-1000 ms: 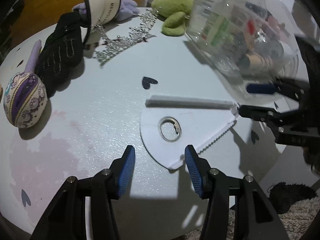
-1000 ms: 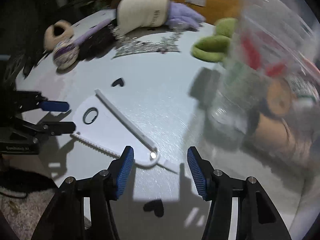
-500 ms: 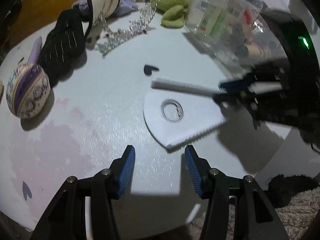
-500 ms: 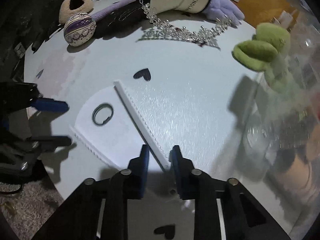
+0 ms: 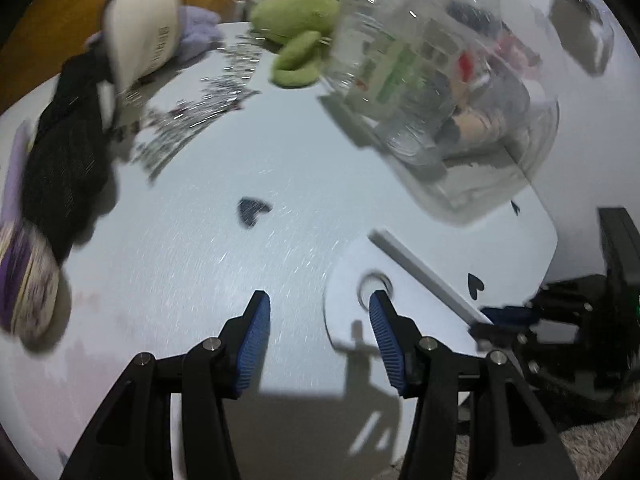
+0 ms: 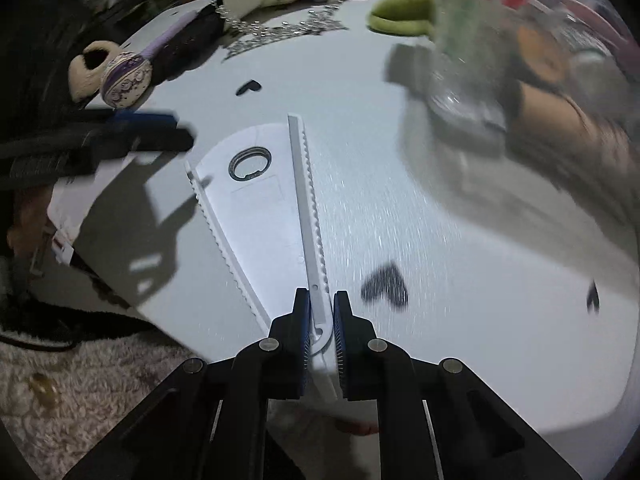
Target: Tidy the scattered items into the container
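Note:
A white folding fan (image 6: 256,220) with a metal ring (image 6: 250,163) lies half spread near the front edge of the round white table (image 6: 460,260). My right gripper (image 6: 321,300) is closing on the fan's toothed outer rib at its pivot end, and the rib sits pinched between the blue pads. In the left wrist view the same fan (image 5: 424,308) lies low at right, with the right gripper (image 5: 496,320) at its end. My left gripper (image 5: 318,300) stands open with nothing in it, its right finger just over the ring. The clear container (image 5: 440,92) holds several items.
At the table's far side lie a green plush (image 5: 296,28), a silver tiara (image 5: 192,120), a black glove (image 5: 64,152), a cream cap (image 5: 140,36) and a purple patterned ball (image 5: 24,280). Dark heart marks (image 6: 386,284) dot the tabletop. A shaggy rug (image 6: 80,380) lies below the table edge.
My right gripper went from open over the fan's pivot end to closed on its rib, and the fan has swung round. The left gripper shifted so the fan sits under its right finger.

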`<state>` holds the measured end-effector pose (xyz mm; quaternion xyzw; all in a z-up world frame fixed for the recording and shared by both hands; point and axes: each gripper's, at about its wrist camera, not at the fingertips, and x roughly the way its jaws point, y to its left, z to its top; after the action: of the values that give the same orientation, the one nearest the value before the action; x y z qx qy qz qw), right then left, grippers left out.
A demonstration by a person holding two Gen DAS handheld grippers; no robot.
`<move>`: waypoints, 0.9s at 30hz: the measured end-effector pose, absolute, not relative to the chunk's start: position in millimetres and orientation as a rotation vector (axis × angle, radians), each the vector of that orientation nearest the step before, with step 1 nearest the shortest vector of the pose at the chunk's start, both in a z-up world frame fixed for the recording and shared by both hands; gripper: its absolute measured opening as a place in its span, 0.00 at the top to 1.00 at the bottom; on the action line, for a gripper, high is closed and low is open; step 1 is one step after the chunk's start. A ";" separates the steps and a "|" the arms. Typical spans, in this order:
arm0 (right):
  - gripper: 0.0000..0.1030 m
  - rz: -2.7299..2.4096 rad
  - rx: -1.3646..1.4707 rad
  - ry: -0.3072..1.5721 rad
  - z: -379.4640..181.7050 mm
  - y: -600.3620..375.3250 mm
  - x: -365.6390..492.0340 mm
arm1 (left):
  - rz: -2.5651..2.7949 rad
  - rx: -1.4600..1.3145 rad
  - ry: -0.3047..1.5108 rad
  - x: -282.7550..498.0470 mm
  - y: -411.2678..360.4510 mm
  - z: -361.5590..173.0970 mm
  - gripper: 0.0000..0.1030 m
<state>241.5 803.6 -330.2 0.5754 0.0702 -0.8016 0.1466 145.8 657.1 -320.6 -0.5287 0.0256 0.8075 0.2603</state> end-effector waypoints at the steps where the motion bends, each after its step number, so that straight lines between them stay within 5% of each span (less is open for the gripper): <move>1: 0.88 -2.322 1.669 0.181 -330.2 804.4 245.8 | 2.162 -1.433 0.120 142.1 664.1 -323.1 0.50; 7: 0.86 -2.447 1.711 -0.333 -318.6 834.2 263.4 | 2.023 -1.358 0.448 146.4 694.3 -334.0 0.50; 8: 0.70 -2.511 1.679 -0.512 -312.7 847.9 271.8 | 2.009 -1.345 0.465 147.3 695.1 -333.9 0.50; 9: 0.36 -2.578 1.652 -0.690 -308.2 861.6 281.7 | 1.996 -1.332 0.480 148.0 695.7 -333.7 0.50; 11: 0.23 -2.663 1.599 -0.968 -306.2 881.3 301.1 | 1.963 -1.304 0.492 147.9 697.7 -333.9 0.49; 17: 0.32 -2.458 1.455 -1.775 -354.1 909.5 350.6 | 1.895 -1.173 0.620 157.1 715.9 -337.5 0.49; 27: 0.44 -2.291 1.131 -2.079 -384.7 876.8 343.0 | 1.801 -1.075 0.698 160.4 732.7 -338.5 0.48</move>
<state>343.0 876.8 -384.7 0.3423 -0.6293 -0.6935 -0.0760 160.4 732.7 -338.5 -0.4345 0.2823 0.7281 0.4488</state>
